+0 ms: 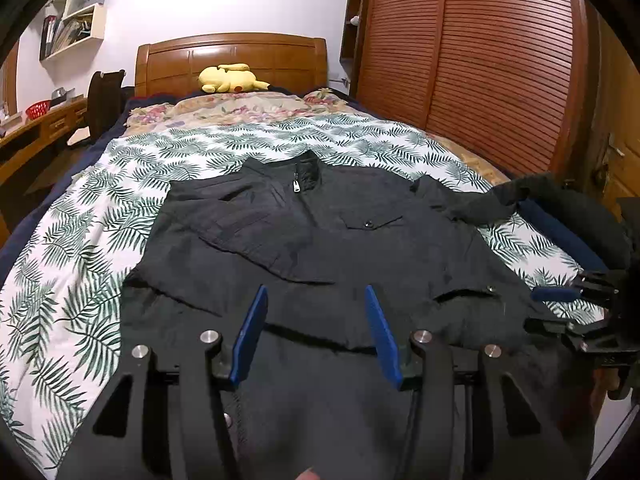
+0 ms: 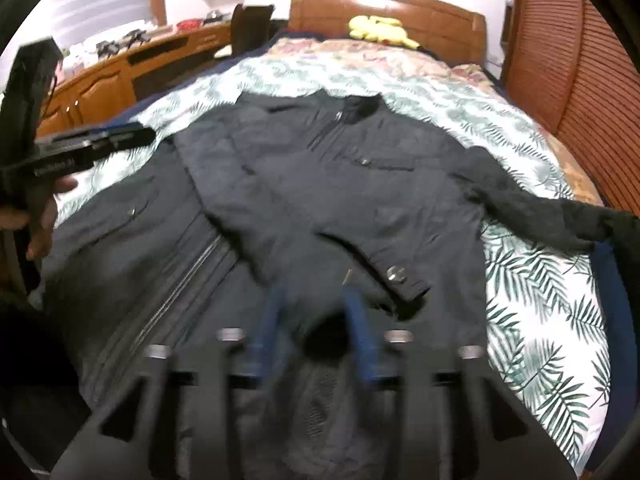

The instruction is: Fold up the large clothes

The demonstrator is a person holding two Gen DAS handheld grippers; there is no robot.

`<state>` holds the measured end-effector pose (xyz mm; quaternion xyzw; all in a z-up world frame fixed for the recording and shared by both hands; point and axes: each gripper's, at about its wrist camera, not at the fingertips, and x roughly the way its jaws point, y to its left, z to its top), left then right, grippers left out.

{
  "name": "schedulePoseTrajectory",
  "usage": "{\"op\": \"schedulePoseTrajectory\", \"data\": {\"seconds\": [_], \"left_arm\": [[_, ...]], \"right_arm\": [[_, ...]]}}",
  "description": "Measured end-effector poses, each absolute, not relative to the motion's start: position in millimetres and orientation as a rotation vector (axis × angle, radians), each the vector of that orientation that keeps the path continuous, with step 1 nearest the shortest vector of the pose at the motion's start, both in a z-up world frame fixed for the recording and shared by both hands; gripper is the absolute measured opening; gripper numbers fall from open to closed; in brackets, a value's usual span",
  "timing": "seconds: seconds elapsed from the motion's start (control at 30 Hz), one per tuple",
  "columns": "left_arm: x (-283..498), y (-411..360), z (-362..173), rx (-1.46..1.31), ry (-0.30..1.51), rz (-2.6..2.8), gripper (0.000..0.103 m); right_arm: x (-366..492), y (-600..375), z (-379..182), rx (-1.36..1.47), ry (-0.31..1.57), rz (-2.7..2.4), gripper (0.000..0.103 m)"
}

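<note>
Where jacket (image 1: 320, 240) lies, leaf-print bedspread (image 1: 100, 248), wardrobe (image 1: 480, 60)

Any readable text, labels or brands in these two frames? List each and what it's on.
White print on the side of the left hand-held gripper, seen from the right wrist view: blurred, not readable.
Embossed marks on the right hand-held gripper body at the edge of the left wrist view: too small to read.
Black jacket: no label visible.

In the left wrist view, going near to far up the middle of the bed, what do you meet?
Left gripper → black jacket → leaf-print sheet → floral bedding → yellow plush toy → wooden headboard.
</note>
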<state>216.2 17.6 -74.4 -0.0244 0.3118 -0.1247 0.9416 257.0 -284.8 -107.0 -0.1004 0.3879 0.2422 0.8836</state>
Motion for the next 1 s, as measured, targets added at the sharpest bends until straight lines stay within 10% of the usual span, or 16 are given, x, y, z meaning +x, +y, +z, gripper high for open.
{"op": "schedulePoseTrajectory", "data": {"seconds": [1.0], "left_arm": [[240.2, -15.1, -104.9, 0.001, 0.708, -0.252, 0.050]], "right_arm": [[331.9, -292.2, -163.1, -0.208, 0.956, 0.473, 0.056]]}}
